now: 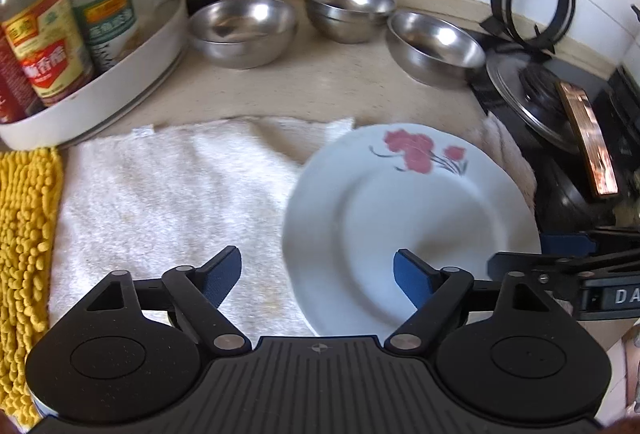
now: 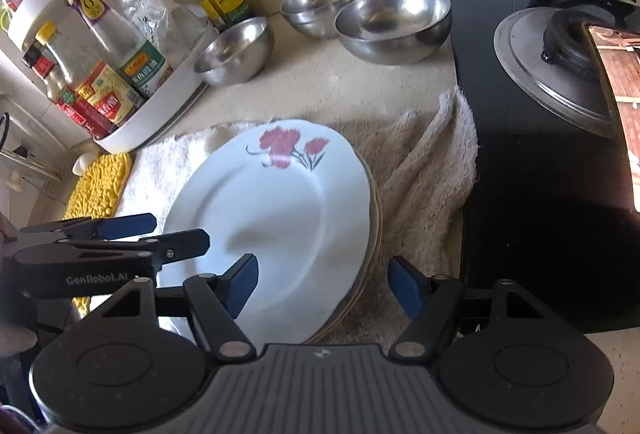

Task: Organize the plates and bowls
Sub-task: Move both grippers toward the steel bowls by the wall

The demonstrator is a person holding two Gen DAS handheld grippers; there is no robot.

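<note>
**Both tongs wide over the plate stack**

Both tongs hover with jaws apart and nothing held — the left gripper at the near-left rim of the white round plate with red flowers, the right gripper straddling its near-right edge. That plate tops a stack of plates whose brownish rims peek out beneath, all resting on a cream terry towel. Three stainless steel bowls sit apart farther back on the beige stone counter, one of them seemingly a nested pair. The plates look gathered — the bowls probably come next. That calls for lifting clear of the plates, reaching back, and closing on one thin, slippery rim.
</note>
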